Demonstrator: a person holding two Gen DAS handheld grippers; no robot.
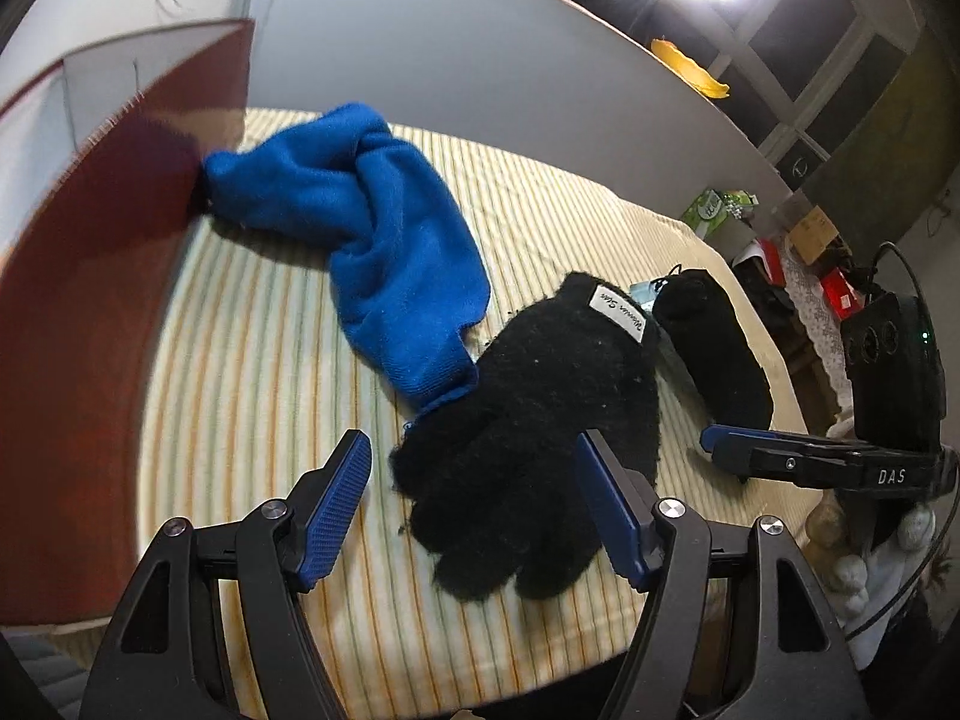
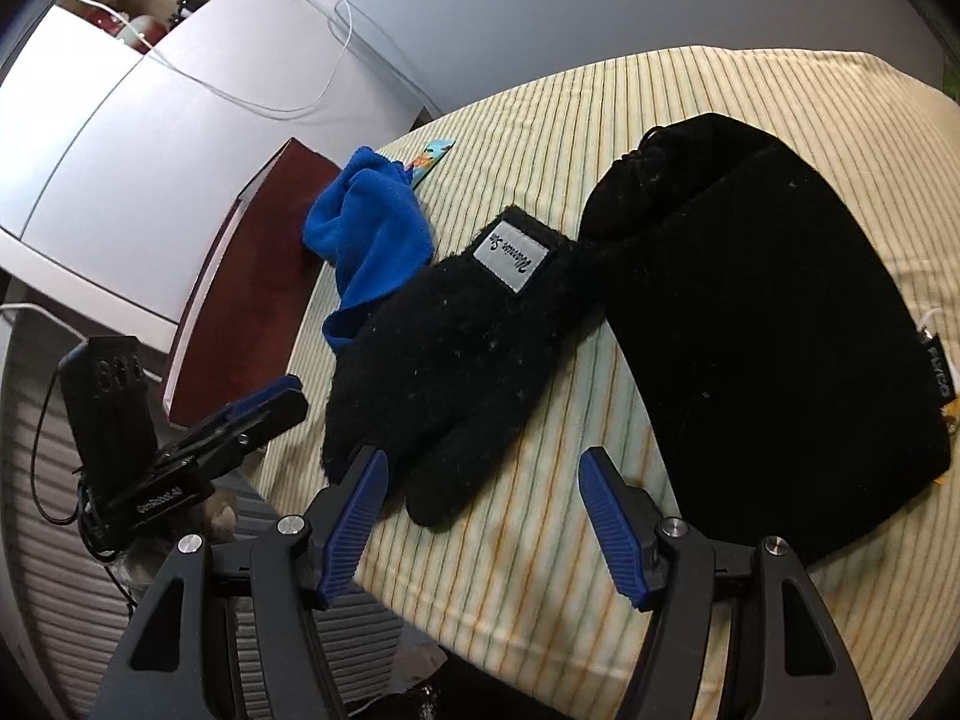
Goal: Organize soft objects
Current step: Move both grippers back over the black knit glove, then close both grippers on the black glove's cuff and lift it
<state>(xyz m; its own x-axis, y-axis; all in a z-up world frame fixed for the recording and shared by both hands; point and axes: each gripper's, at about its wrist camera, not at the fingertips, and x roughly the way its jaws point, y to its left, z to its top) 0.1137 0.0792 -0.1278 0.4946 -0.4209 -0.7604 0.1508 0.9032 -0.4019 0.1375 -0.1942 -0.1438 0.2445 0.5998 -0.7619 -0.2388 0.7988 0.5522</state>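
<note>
A black knit glove (image 1: 528, 420) with a white label lies on the striped cloth (image 1: 252, 372), fingers toward me. A crumpled blue cloth (image 1: 372, 222) lies behind it, its end touching the glove. A black pouch (image 1: 714, 348) lies to the glove's right. My left gripper (image 1: 471, 498) is open, its jaws on either side of the glove's fingers. My right gripper (image 2: 480, 516) is open, just right of the glove (image 2: 456, 336) fingertips and left of the black pouch (image 2: 768, 324). The blue cloth (image 2: 372, 228) lies beyond. Each gripper shows in the other's view: the right (image 1: 738, 450), the left (image 2: 270, 402).
A dark red box (image 1: 90, 312) stands at the cloth's left edge, touching the blue cloth; it also shows in the right wrist view (image 2: 252, 276). A small colourful card (image 2: 429, 156) lies behind the blue cloth. The table's front edge is close below both grippers.
</note>
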